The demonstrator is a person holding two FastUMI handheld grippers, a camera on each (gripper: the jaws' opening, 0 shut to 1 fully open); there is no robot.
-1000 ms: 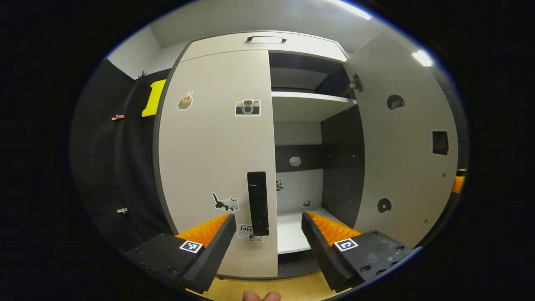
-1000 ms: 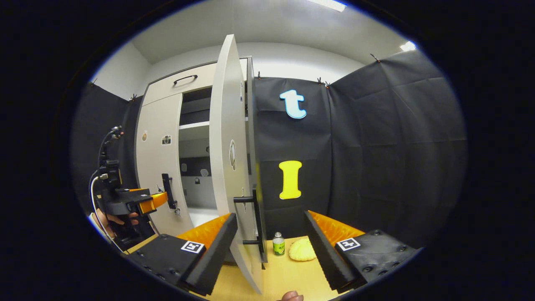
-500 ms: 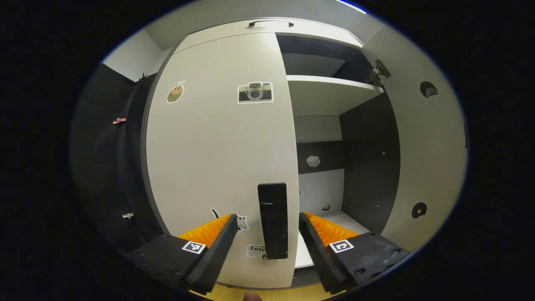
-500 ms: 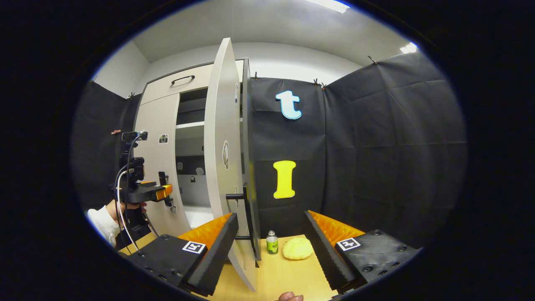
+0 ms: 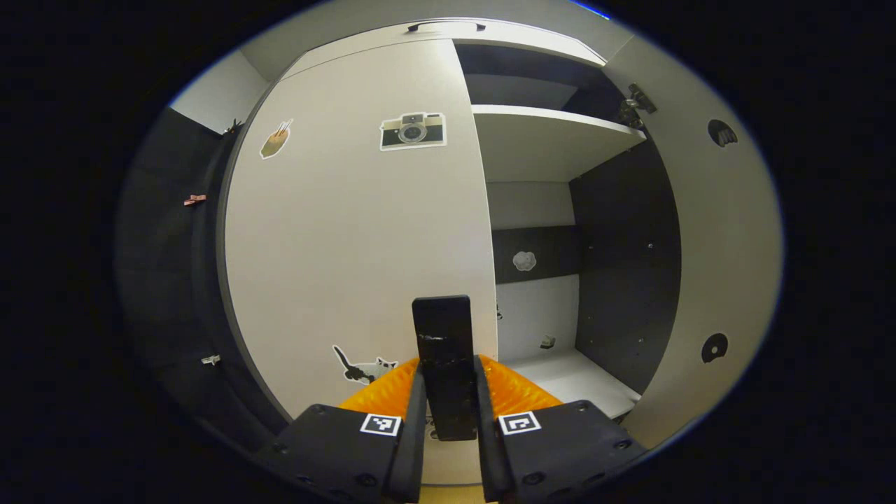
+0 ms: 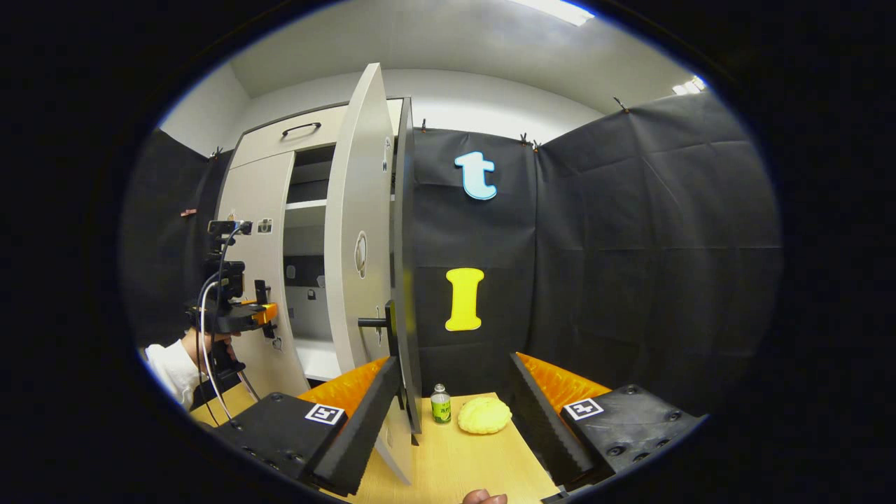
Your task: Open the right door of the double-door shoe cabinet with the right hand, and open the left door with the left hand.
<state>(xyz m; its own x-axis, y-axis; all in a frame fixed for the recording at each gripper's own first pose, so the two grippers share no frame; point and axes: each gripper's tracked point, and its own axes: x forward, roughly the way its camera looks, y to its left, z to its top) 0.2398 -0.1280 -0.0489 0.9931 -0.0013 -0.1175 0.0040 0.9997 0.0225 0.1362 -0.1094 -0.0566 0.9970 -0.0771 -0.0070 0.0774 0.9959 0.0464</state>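
The left door (image 5: 350,231) of the pale shoe cabinet is closed and carries several stickers. Its black vertical handle (image 5: 442,350) sits between my left gripper's (image 5: 448,367) fingers, which press on it from both sides. The right door (image 5: 707,245) stands swung wide open, showing a shelf (image 5: 553,136) inside. In the right gripper view that open right door (image 6: 360,210) is seen nearly edge-on, with its black handle (image 6: 387,327) just beyond my right gripper (image 6: 453,360), which is open and holds nothing. Farther left, a hand holds the left gripper (image 6: 260,313) at the left door (image 6: 262,203).
A small green bottle (image 6: 440,404) and a yellow lumpy object (image 6: 484,415) rest on the wooden surface (image 6: 462,462) beside the cabinet's right side. Black cloth walls stand to the right and behind. A top drawer with a dark handle (image 6: 301,129) sits above the doors.
My left gripper came up to the left door's handle and closed on it. The right gripper drew back a little from the open right door, staying open.
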